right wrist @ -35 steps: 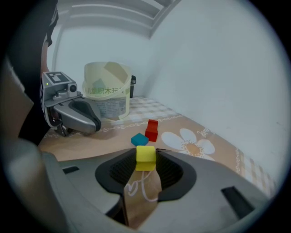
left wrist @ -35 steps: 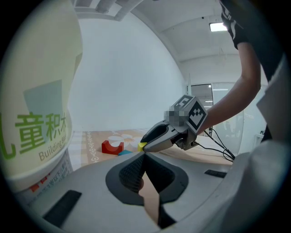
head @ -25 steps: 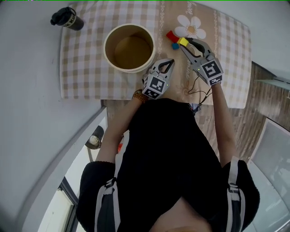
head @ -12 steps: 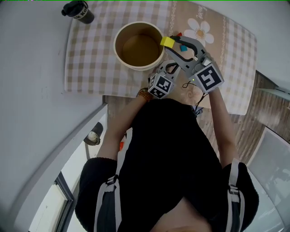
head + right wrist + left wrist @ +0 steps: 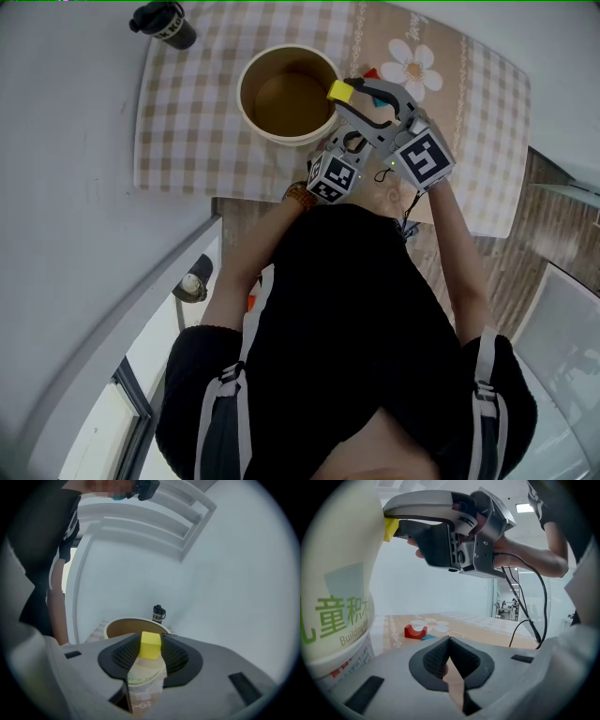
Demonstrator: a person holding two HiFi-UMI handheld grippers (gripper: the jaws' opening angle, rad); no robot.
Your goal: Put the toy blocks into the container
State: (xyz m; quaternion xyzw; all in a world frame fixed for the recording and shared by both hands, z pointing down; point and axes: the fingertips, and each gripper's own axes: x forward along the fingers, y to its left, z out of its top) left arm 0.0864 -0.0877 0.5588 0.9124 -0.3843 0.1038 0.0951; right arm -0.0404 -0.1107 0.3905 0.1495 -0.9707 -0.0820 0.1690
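Holding the yellow block (image 5: 150, 645) clamped at the container (image 5: 246, 103) rim, the right tool (image 5: 345, 91) has not released it. Left tool (image 5: 450, 641) closed, empty. Red block (image 5: 415, 631) and blue block (image 5: 429, 637) lie near the tabletop (image 5: 187, 141) far edge, unpacked.

The right gripper (image 5: 343, 92) is held high and points forward-left, its jaws clamped on a yellow block (image 5: 150, 645). The left gripper (image 5: 350, 142) sits just below it, jaws together and empty. The right forearm (image 5: 457, 253) and left forearm (image 5: 253, 258) reach ahead.
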